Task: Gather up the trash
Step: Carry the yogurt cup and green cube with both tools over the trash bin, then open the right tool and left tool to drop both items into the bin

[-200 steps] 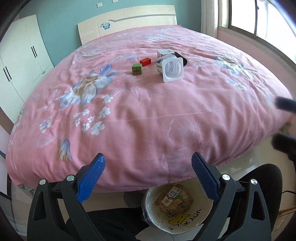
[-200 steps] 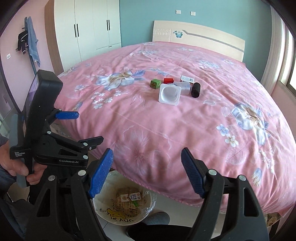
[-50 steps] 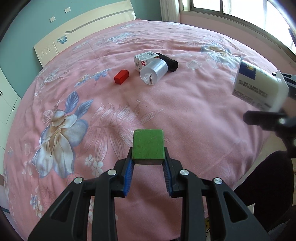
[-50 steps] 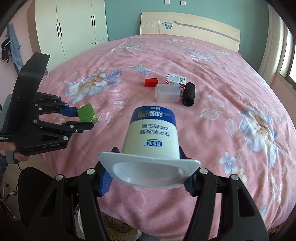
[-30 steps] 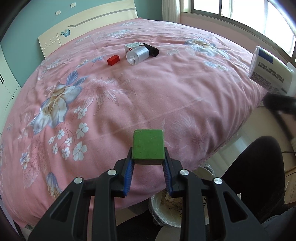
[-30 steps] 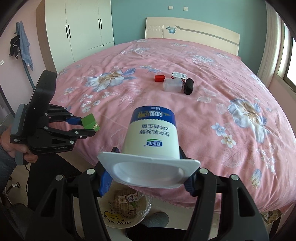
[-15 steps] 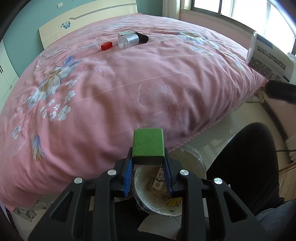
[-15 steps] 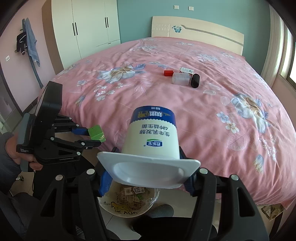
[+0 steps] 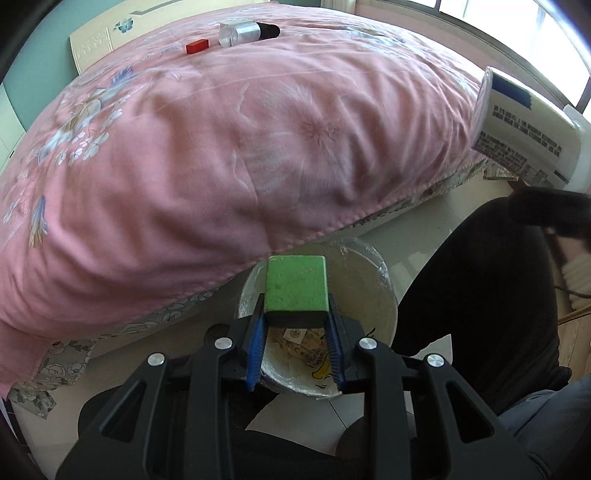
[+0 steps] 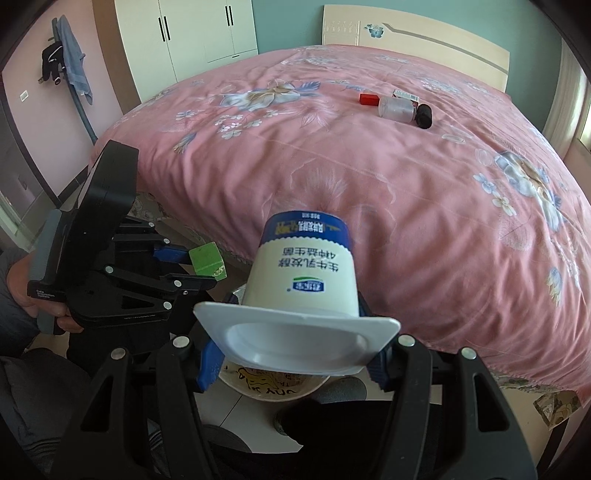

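My left gripper (image 9: pixel 296 325) is shut on a green block (image 9: pixel 296 284) and holds it over the lined trash bin (image 9: pixel 373 266) on the floor by the bed. It also shows in the right wrist view (image 10: pixel 207 260). My right gripper (image 10: pixel 295 350) is shut on a white and blue yogurt cup (image 10: pixel 304 280), held above the bin (image 10: pixel 273 384). The cup shows at the right of the left wrist view (image 9: pixel 524 125). A red block (image 10: pixel 368 98), a clear jar (image 10: pixel 396 109), a small box (image 10: pixel 405 96) and a black roll (image 10: pixel 424 116) lie on the bed.
The pink floral bedspread (image 10: pixel 369 177) hangs over the bed edge beside the bin. White wardrobes (image 10: pixel 207 33) stand at the back left. The person's dark-clothed legs (image 9: pixel 480 295) are right of the bin.
Both grippers have lowered from over the bed edge to right above the bin, still holding the green block and the yogurt cup.
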A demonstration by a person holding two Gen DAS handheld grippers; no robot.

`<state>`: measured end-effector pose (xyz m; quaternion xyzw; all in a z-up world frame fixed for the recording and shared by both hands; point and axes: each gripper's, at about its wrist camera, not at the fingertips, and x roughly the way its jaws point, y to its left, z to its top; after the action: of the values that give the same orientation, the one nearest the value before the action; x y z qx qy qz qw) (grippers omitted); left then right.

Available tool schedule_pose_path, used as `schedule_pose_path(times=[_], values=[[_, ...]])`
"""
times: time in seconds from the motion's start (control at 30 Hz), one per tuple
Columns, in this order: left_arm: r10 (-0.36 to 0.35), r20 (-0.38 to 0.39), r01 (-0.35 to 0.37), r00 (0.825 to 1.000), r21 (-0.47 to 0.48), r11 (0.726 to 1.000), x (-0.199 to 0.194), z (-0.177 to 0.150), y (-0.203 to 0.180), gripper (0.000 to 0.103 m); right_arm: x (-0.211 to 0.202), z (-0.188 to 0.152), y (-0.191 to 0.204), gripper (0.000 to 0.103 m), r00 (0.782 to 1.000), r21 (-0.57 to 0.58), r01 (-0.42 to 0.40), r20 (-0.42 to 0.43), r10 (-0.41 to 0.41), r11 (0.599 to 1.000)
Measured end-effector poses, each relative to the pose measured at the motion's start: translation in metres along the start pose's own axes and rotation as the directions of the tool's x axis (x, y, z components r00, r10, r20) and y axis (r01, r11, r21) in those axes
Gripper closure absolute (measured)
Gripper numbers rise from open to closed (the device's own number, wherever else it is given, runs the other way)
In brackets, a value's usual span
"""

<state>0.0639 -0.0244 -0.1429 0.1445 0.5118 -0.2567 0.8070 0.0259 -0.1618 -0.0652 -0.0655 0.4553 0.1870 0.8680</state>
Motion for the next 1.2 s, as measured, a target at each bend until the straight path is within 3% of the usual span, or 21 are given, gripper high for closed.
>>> schedule_pose_path(times=[0.57,1.2], values=[[-0.046,-0.140,0.044,0.989,-0.013,0.999,0.058,-0.031,-0.015,0.071,0.073,-0.041,0.023,0.041,0.984,0.014,-0.070,-0.164,0.071,0.997],[-0.076,-0.285,0.058,0.955,-0.071,0.996,0.129,-0.038,0.001,0.071,0.160,-0.051,0.015,0.041,0.941,0.045,-0.105,-0.319,0.114,0.993]])
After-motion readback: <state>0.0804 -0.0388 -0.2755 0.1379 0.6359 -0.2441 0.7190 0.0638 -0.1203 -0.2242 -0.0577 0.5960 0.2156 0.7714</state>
